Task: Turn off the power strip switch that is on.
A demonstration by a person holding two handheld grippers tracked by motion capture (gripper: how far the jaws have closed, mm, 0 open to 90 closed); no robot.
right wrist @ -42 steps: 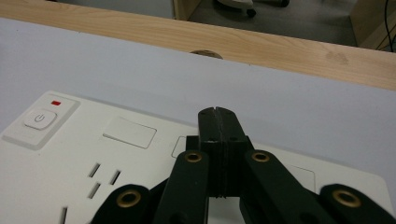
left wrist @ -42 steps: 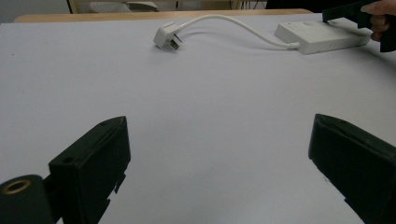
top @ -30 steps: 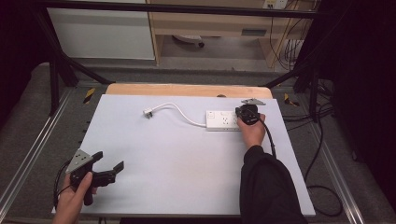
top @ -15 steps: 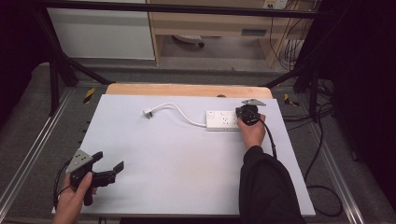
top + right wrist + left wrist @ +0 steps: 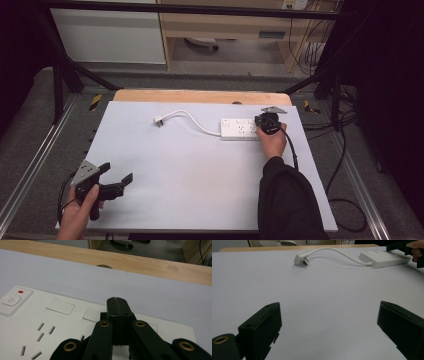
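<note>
The right tongs (image 5: 117,302), jaws pressed together on nothing, rest their tip over the right end of the white power strip (image 5: 239,128) at the far right of the table (image 5: 200,170), apparently steadying or pressing it. The next move likely calls for bringing the strip's loose plug (image 5: 159,121), lying to its left at the end of its curled cord, toward a socket. The left tongs (image 5: 116,183) hover wide open and empty over the near left corner, pointing across the table, the right forearm stretched forward.
</note>
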